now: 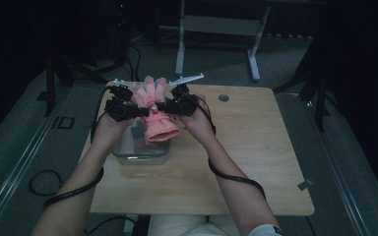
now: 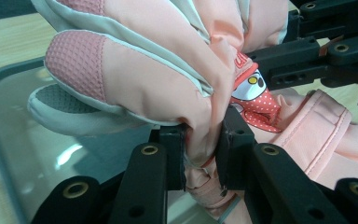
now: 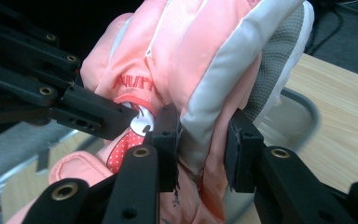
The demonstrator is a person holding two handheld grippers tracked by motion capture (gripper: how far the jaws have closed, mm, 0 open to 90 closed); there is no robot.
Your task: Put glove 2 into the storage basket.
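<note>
Pink padded glove (image 1: pixel 153 110) held in air above clear tub (image 1: pixel 140 147) near table's (image 1: pixel 256 162) far left corner. Left gripper (image 2: pixel 203 144) pinching glove's side near wrist; right gripper (image 3: pixel 201 140) pinching opposite side, white trim between jaws. Glove looks soft, light, puffy, likely to sag and slip; firmer hold probably at cuff or seams. Tub directly below, rim close under cuff. Round hole (image 1: pixel 223 98) in table at far edge.
</note>
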